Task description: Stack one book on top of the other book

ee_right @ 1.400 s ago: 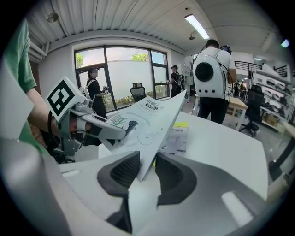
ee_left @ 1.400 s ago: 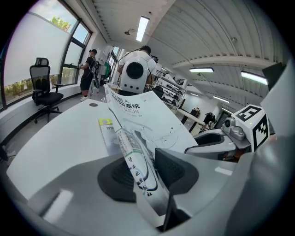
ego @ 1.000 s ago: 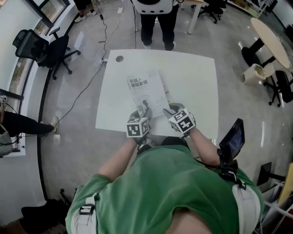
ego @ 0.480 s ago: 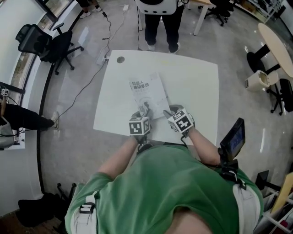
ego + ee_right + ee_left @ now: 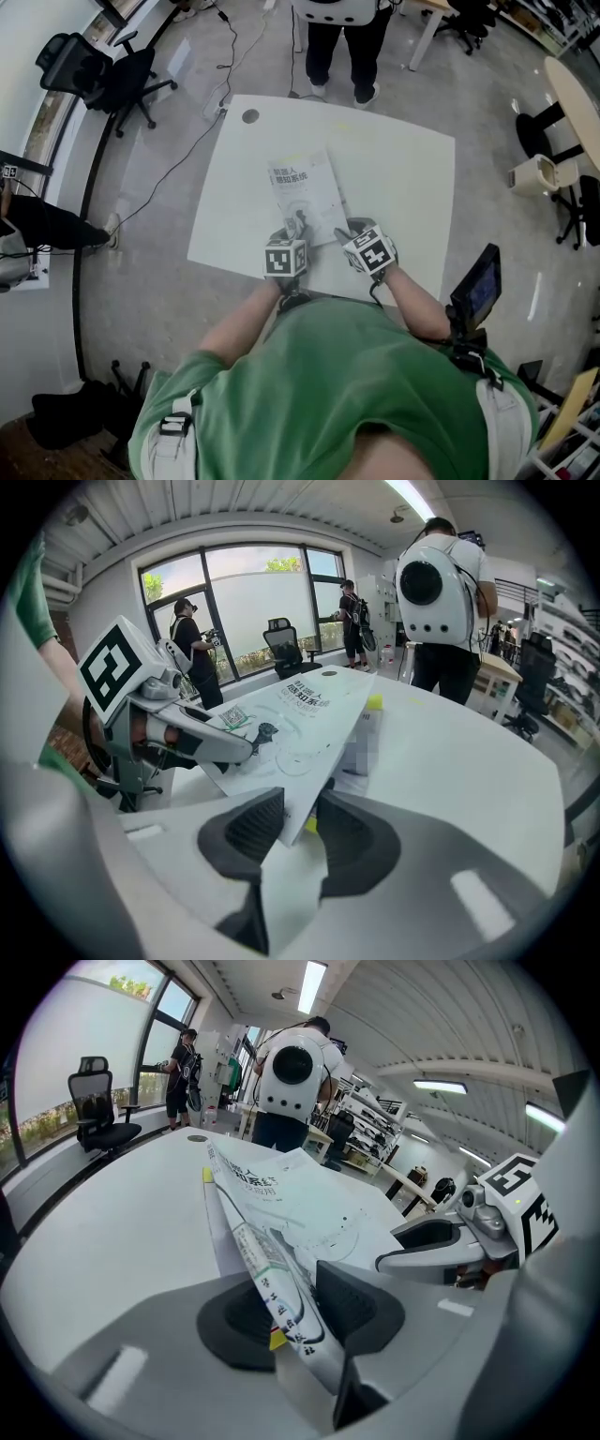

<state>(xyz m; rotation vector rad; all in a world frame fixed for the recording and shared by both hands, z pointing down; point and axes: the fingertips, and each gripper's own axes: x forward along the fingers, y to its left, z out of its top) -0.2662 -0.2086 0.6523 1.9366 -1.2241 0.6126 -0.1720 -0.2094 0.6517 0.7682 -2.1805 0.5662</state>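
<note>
Grey polished floor surrounds a white square table in an open office, seen from above our own green-shirted shoulders. Far left, a black office chair stands beside a window wall, well apart from the table.

At the table's near edge, our left gripper points down and forward, its marker cube facing up. Its own view shows its dark pads clamped on the near left corner of a white paperback book, gripping it at the spine. The book lies lengthwise in the middle of the table, stretching away from us, with a gripper at each near corner.

Beneath it we see a second book, grey along its edge, with a yellow tab at its far corner. The upper book covers almost all of it, though we cannot tell whether it rests flat on it.

Beyond the table's far edge, a person in dark trousers stands with their back to us. Our right gripper sits just beside the left one, its pads pinching the upper book's near right corner. Further right, a small dark screen shows beside our right arm.
</note>
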